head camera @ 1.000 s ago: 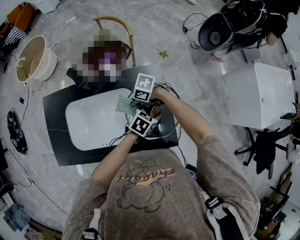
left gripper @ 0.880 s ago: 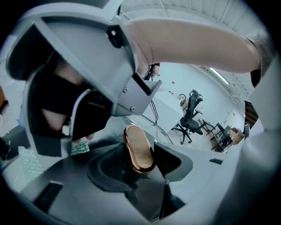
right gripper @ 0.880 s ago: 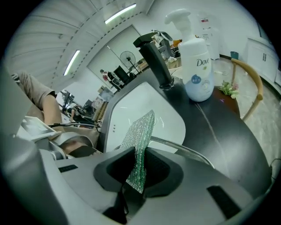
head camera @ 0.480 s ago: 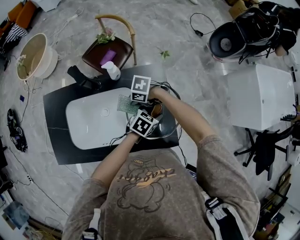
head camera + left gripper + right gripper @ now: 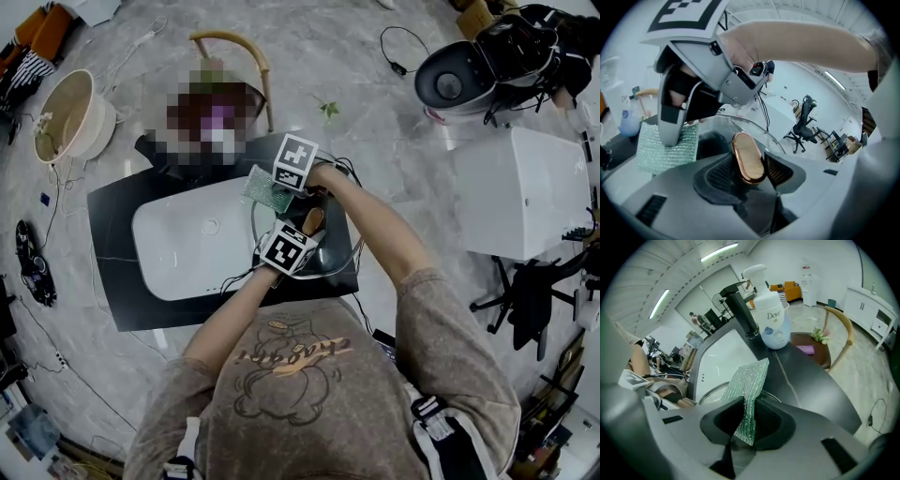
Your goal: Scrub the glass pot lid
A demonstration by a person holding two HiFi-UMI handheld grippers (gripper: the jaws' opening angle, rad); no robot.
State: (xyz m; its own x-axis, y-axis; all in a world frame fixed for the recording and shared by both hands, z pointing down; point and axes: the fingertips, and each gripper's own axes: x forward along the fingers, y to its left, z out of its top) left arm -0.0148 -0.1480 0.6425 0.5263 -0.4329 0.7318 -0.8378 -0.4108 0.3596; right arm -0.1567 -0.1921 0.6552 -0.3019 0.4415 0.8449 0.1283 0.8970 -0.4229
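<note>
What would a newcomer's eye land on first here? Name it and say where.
The left gripper and right gripper, each topped by a marker cube, crowd together over the right end of the white sink on the black counter. The left is clamped on the bronze knob of the glass lid. The right pinches a green glittery scrub cloth at the lid's far rim.

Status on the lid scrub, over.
Left gripper shut on lid knob. Right gripper shut on green scrub pad, by glass lid. Soap bottle well clear.

Head view steep overhead; both gripper views close-up, sharing lid [image 5: 746, 157].
</note>
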